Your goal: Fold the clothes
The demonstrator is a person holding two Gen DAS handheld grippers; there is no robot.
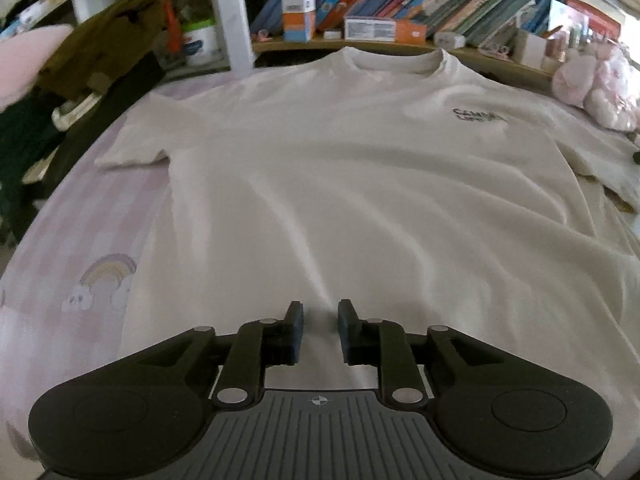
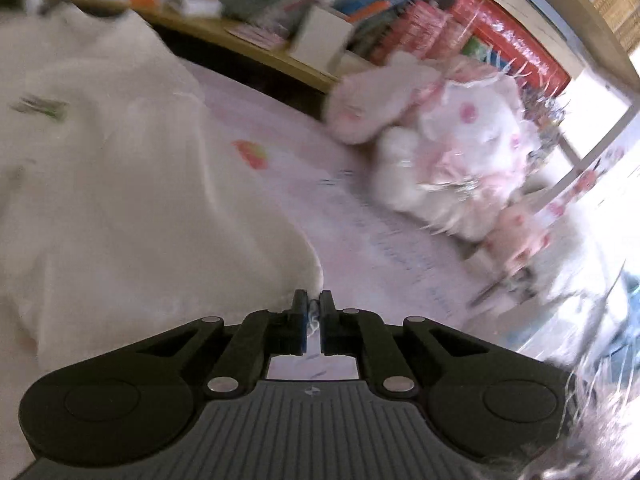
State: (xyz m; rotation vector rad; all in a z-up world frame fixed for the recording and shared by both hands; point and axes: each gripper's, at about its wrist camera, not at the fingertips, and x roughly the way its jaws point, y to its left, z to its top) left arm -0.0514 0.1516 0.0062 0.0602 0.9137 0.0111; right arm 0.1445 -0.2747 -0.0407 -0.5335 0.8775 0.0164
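A cream short-sleeved T-shirt (image 1: 340, 180) lies spread flat and face up on a pink checked bed sheet (image 1: 80, 240), collar at the far side, with a small dark print on its chest. My left gripper (image 1: 320, 312) hovers over the shirt's near part, jaws a little apart with nothing pinched between them. In the blurred right wrist view, the T-shirt (image 2: 120, 200) fills the left side. Its right edge runs down to my right gripper (image 2: 314, 300), whose jaws are closed with a thin sliver of pale fabric showing between the pads.
A pink and white plush toy (image 2: 460, 152) lies on the sheet (image 2: 340, 220) right of the shirt, also seen as the plush toy (image 1: 600, 88). Behind the bed a shelf of books and boxes (image 1: 400, 0) runs across. Dark and brown clothes (image 1: 100, 60) are piled at the far left.
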